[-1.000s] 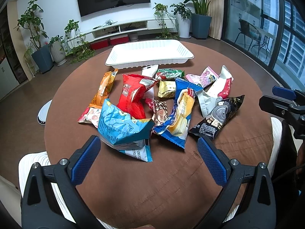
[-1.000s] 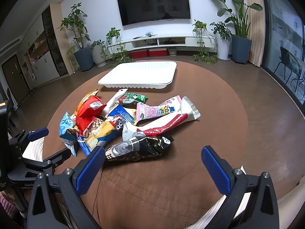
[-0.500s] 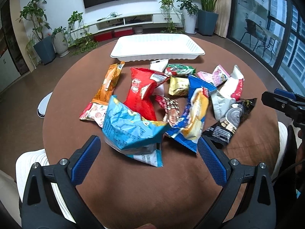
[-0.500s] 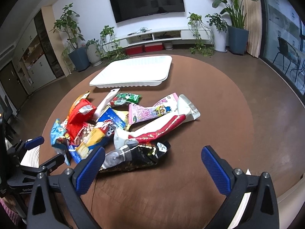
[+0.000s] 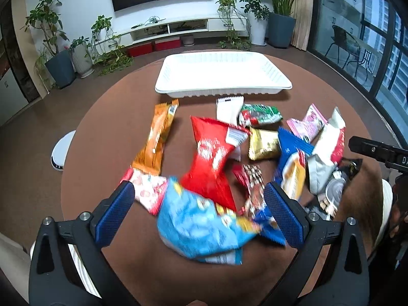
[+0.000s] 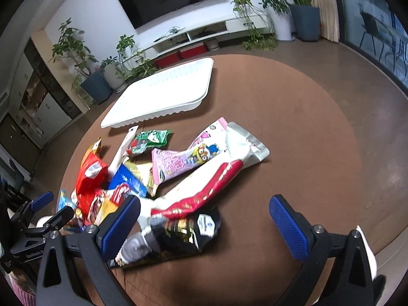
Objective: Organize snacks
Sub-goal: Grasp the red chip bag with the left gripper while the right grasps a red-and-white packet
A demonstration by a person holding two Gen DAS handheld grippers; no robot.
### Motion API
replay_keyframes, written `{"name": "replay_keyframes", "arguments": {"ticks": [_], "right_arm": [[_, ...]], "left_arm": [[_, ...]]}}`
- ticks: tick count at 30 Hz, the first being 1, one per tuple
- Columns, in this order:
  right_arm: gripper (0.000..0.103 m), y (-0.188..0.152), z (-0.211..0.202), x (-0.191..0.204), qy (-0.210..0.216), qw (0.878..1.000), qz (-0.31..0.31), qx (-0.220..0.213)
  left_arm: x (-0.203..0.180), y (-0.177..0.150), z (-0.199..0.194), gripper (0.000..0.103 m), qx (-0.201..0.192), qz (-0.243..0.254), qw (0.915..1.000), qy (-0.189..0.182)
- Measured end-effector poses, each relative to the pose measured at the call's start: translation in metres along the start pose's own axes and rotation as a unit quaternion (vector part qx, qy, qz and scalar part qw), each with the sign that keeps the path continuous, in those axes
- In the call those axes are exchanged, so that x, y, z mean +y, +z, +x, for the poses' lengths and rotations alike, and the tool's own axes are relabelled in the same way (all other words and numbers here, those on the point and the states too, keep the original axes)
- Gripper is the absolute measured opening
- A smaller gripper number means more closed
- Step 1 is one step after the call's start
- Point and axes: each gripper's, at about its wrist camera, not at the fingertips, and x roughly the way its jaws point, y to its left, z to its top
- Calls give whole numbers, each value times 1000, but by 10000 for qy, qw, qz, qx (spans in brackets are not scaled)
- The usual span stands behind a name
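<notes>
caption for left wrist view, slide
Open left hand-held gripper above a light blue snack bag, white tray beyond.

Round table (image 5: pixel 107 137) covered in matt brown cloth, faintly napped. Tray (image 5: pixel 221 90) of white plastic, ribbed walls, soft sheen. Snack packets of crinkled glossy film: red bag (image 5: pixel 211 158), blue bag (image 5: pixel 196 227), gold foil packet (image 5: pixel 264 144) with metallic shine, black pouch (image 6: pixel 183 232) highly reflective. Gripper pads (image 6: pixel 287 223) of blue textured rubber-like material on matt black plastic arms.
</notes>
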Motion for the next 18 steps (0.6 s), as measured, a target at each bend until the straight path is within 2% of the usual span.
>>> {"name": "replay_keyframes", "arguments": {"ticks": [5, 8, 10, 12, 15, 18], "right_arm": [[103, 9, 15, -2, 64, 9997, 147, 157], [100, 11, 25, -2, 168, 9990, 266, 302], [98, 13, 32, -5, 210, 9983, 352, 406], [95, 13, 37, -8, 303, 9972, 450, 521], [94, 16, 38, -7, 262, 9977, 384, 496], [90, 19, 39, -5, 268, 9979, 292, 513]], "left_arm": [[-1, 19, 12, 99, 6, 293, 9996, -9], [-3, 28, 27, 87, 174, 485, 9986, -103], [-1, 32, 38, 83, 324, 485, 9981, -211], [-1, 34, 48, 75, 437, 549, 9974, -184], [1, 37, 61, 71, 593, 656, 9959, -183], [2, 37, 73, 57, 780, 721, 9940, -245]]}}
